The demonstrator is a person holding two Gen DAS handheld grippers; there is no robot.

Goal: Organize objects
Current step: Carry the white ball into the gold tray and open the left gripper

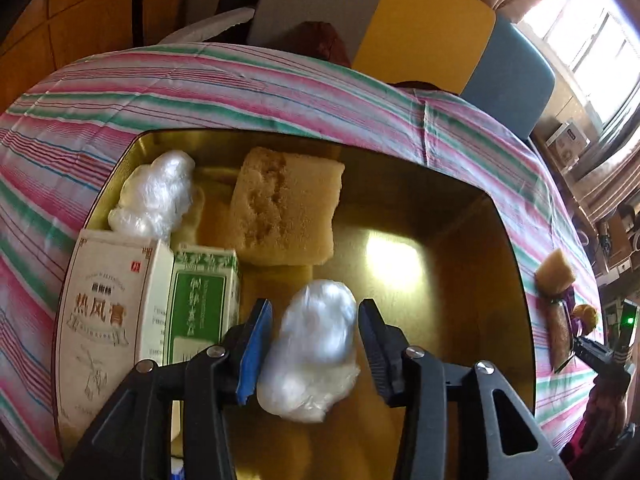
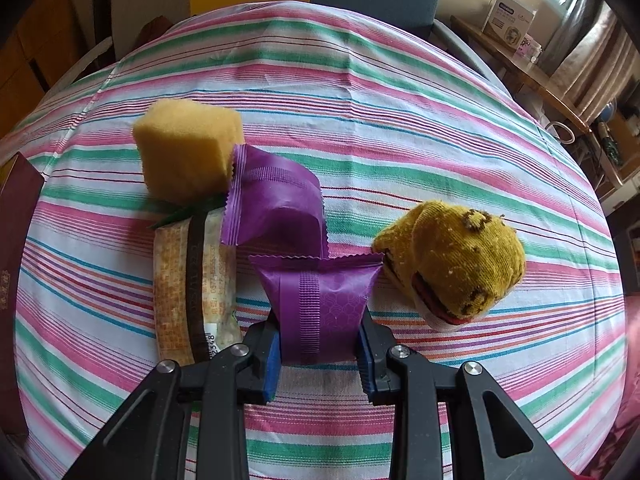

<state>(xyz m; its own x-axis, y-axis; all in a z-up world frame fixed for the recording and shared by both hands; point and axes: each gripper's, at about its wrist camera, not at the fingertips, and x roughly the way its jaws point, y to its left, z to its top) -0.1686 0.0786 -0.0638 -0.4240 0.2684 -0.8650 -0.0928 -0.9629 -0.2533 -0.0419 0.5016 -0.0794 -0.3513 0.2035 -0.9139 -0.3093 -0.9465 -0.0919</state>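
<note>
Striped tablecloth (image 2: 400,128), pink, green and white, covering the table. Gold tin (image 1: 460,208) on the cloth, open-topped, holding: white box with Chinese lettering (image 1: 108,320) at the left wall; green-and-white carton (image 1: 204,300) just beside it; tan sponge (image 1: 288,204) toward the far side; clear plastic bundle (image 1: 154,196) in the far left corner. Left gripper (image 1: 316,344) over the tin, jaws parted wide, a second plastic bundle (image 1: 316,344) between them with a gap at the right finger. Outside the tin: yellow sponge block (image 2: 186,148), tan snack packet (image 2: 192,280), mustard sock ball (image 2: 452,260), purple packet (image 2: 276,204). Right gripper (image 2: 320,344) closed narrow on another purple wrapper (image 2: 320,300).
</note>
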